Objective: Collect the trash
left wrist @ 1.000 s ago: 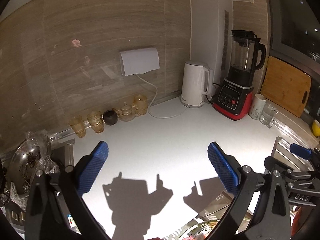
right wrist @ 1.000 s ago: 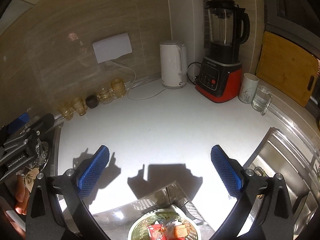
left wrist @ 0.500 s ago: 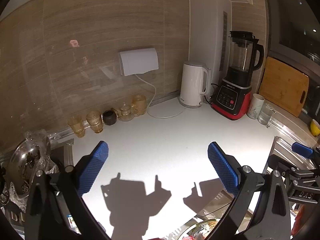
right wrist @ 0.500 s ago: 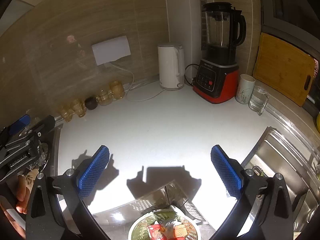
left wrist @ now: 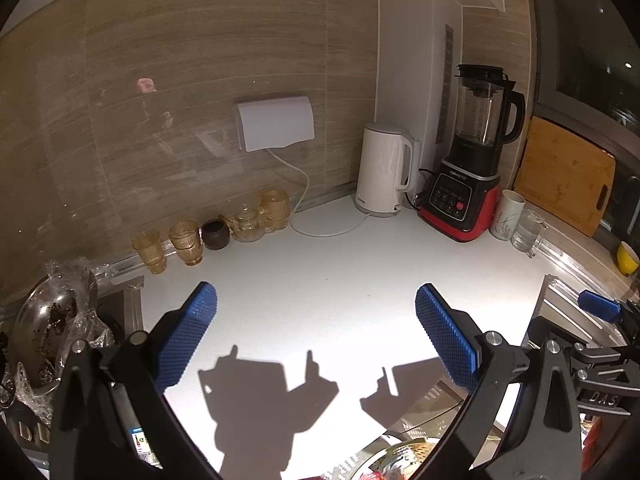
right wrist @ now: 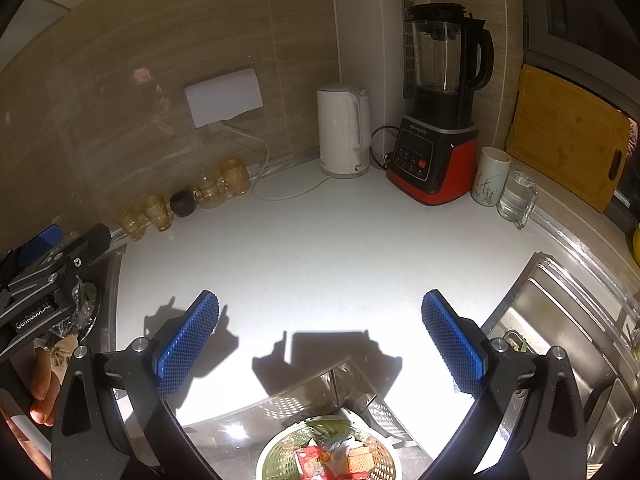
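Both the left gripper (left wrist: 316, 322) and right gripper (right wrist: 320, 330) hang wide open and empty above the white counter (right wrist: 320, 248), apparently because the wrappers (right wrist: 332, 460) already lie in the green basket (right wrist: 280, 446) at 6 o'clock.

The pale green perforated plastic basket (right wrist: 328, 452) is cut off by the lower edge of the right wrist view, so the red wrappers and crumpled scraps (right wrist: 332, 456) inside show only in part; in the left wrist view only a sliver of it (left wrist: 408, 458) peeks between the black arms. The yellow bowl (left wrist: 627, 258) is clipped by the lens rim. The stainless steel sink (right wrist: 560, 332) runs out of frame on the right. Print on the red-based black blender's panel (right wrist: 416, 156) is too small to read. The plastic-wrapped glass lid (left wrist: 48, 332) is partly hidden behind the left finger's mount.
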